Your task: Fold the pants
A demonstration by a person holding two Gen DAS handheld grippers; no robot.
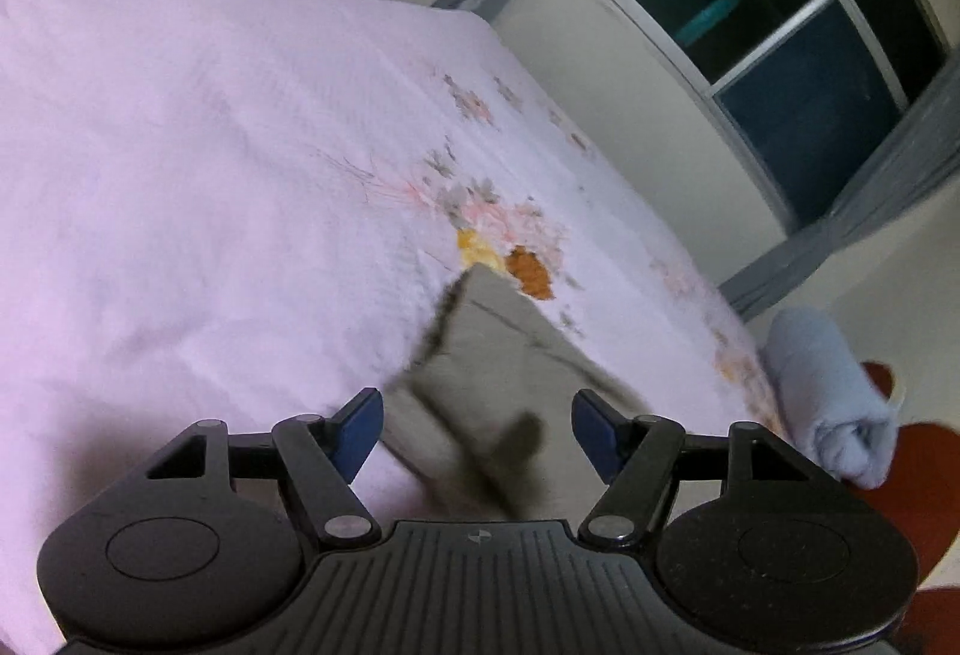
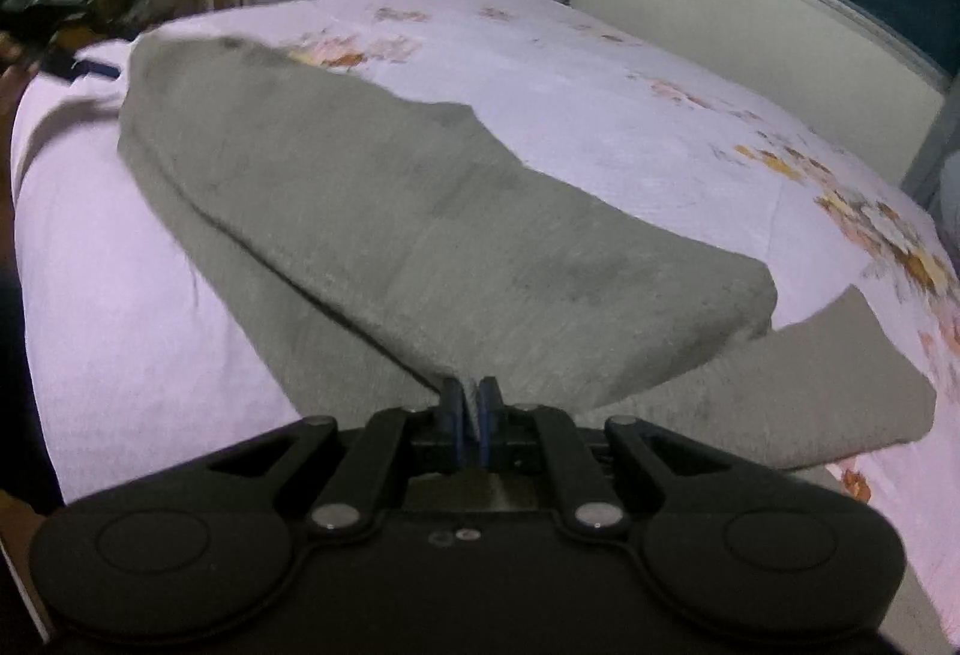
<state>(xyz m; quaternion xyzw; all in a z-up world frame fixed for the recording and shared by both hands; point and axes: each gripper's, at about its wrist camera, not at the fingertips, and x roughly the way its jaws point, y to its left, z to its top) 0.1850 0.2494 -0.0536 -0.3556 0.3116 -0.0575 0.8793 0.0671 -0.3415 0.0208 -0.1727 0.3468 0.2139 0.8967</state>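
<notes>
Right hand-held gripper (image 2: 472, 418) pinches grey pants (image 2: 420, 235); no writing legible.

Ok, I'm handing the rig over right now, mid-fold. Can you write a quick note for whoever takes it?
Left gripper: open, gripping nothing; a corner of the grey pants lies loose between its pads.
Right gripper: shut on an edge of the pants, lifting a folded-over layer.
Pants are on the pink floral bedsheet; the lifted layer drapes over a lower layer that lies flat.
A rolled blue towel sits at the bed's edge, not involved.
Done: one fold appears under way.
Left: lay the held layer down, line up edges, finish folding, probably regrasping with the left.
</notes>
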